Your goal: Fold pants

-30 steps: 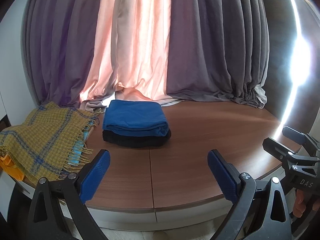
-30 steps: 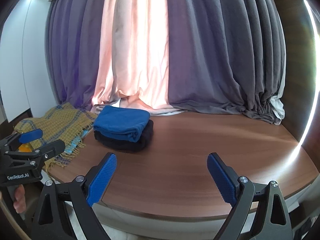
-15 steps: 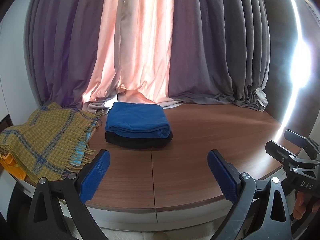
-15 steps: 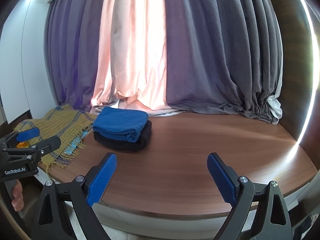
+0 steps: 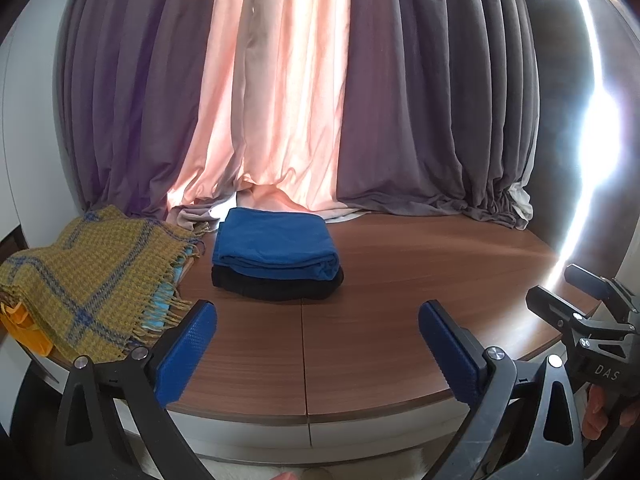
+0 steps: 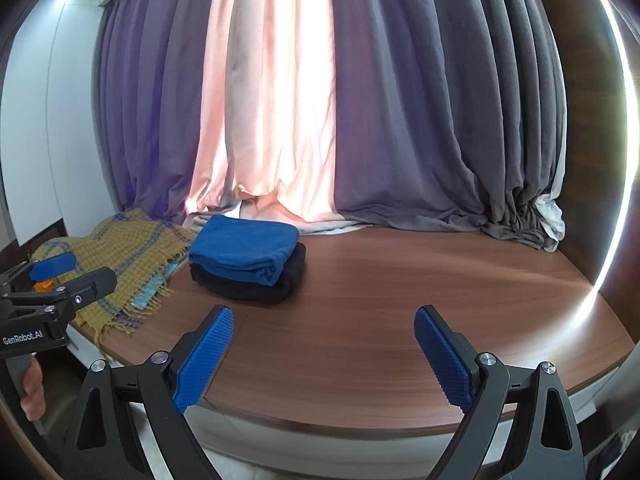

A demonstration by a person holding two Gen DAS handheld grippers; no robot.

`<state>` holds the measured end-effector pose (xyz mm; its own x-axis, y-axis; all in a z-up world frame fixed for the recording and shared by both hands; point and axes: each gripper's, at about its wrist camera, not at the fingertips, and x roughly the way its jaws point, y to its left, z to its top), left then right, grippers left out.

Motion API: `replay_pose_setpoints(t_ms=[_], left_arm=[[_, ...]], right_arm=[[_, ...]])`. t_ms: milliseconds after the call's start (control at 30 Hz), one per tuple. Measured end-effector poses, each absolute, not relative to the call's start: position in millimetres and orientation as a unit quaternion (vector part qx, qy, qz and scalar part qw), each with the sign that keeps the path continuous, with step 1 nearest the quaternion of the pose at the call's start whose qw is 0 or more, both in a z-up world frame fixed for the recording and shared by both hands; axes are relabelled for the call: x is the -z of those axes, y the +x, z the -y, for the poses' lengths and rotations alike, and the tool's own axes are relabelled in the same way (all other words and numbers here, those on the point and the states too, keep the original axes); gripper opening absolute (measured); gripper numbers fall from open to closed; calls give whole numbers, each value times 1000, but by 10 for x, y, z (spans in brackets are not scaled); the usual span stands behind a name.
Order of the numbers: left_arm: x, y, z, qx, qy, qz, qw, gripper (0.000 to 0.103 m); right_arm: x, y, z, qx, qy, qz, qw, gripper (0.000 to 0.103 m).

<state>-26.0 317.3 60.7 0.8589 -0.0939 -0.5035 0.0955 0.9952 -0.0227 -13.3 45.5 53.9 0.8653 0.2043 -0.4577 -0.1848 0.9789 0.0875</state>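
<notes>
Plaid blanket [image 5: 92, 276] left of folded pants [image 5: 276, 246].

Daylight glows through the pale peach middle panel of the curtain [image 5: 276, 92], leaving the grey-purple drapes [image 6: 420, 112] beside it dim. A bright curved light strip [image 5: 592, 140] flares white along the right edge of both views, washing out detail and throwing a sheen on the brown wooden worktop [image 6: 380, 300] near its right edge. Fisheye bending curves the edges; corners fall black.
</notes>
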Motion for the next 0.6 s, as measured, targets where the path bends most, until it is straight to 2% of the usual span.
replay_pose_setpoints(t_ms=[600], left_arm=[[-604, -308, -3117, 37, -1, -266, 963, 103]], right_arm=[[-546, -142, -483, -98, 21, -238, 966, 93]])
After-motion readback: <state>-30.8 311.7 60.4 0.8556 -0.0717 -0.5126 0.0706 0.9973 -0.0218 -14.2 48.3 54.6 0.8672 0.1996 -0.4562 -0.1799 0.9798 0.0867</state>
